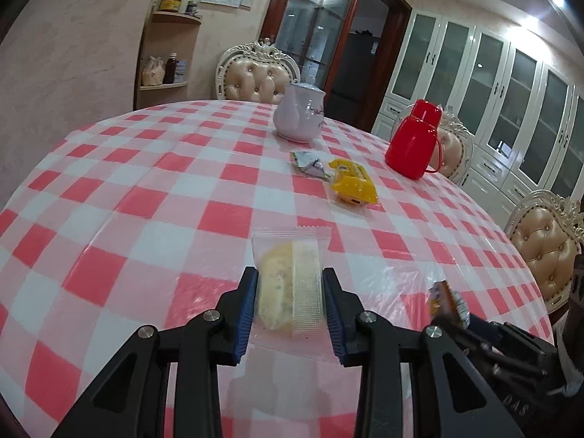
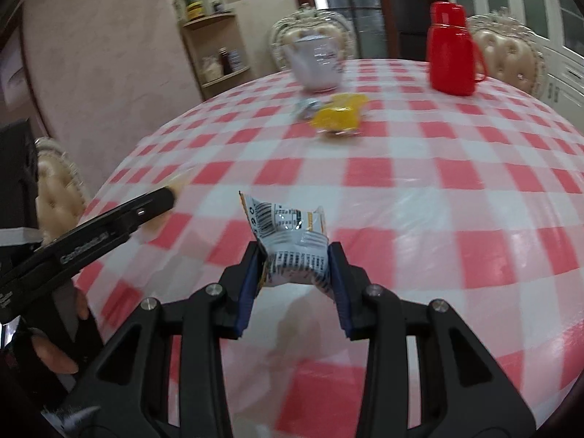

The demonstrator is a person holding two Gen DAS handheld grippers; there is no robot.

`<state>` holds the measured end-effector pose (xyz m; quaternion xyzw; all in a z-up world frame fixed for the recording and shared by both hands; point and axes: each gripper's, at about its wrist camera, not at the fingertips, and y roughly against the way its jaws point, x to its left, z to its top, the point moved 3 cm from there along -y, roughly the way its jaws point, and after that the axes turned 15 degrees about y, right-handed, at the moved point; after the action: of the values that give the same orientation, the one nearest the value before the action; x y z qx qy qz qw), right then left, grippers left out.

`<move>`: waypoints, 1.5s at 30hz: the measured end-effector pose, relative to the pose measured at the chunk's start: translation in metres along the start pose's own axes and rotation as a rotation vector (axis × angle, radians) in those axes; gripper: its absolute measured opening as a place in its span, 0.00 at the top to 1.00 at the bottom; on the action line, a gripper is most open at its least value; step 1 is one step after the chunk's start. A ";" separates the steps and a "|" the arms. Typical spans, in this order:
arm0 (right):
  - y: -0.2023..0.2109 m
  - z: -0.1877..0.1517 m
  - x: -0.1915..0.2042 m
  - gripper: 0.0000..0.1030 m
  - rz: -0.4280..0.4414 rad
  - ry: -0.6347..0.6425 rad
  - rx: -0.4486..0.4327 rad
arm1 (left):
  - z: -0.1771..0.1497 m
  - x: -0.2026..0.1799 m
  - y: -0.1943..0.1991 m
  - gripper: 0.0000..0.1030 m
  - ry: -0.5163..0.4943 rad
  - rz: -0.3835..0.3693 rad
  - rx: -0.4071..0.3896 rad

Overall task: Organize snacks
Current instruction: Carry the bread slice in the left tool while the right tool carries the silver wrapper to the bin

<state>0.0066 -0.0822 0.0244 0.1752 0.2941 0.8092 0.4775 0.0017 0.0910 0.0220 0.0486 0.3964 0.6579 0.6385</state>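
Note:
My left gripper [image 1: 289,281] is shut on a clear-wrapped pale cake [image 1: 288,284] and holds it over the red-checked table [image 1: 146,182]. My right gripper [image 2: 295,255] is shut on a crumpled silver snack packet [image 2: 292,244] with a barcode, above the table [image 2: 438,189]. The packet also shows at the lower right of the left wrist view [image 1: 447,301]. A yellow snack pack [image 1: 352,182] and a small silver packet [image 1: 310,163] lie together mid-table; they also show in the right wrist view, the yellow pack [image 2: 337,116] and the silver packet [image 2: 308,106].
A white porcelain jug [image 1: 299,113] and a red thermos [image 1: 414,142] stand at the table's far side. Padded chairs [image 1: 255,73] ring the table. A corner shelf [image 1: 168,54] stands by the wall; white cabinets [image 1: 511,91] line the right.

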 end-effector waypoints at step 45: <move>-0.019 0.002 0.287 0.60 0.547 0.365 0.056 | -0.007 0.283 0.229 0.65 0.303 0.457 -0.288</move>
<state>-0.1176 0.1774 0.0145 0.1126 0.3392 0.9170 0.1769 -0.2367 0.3665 0.0260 -0.0527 0.3686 0.8337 0.4079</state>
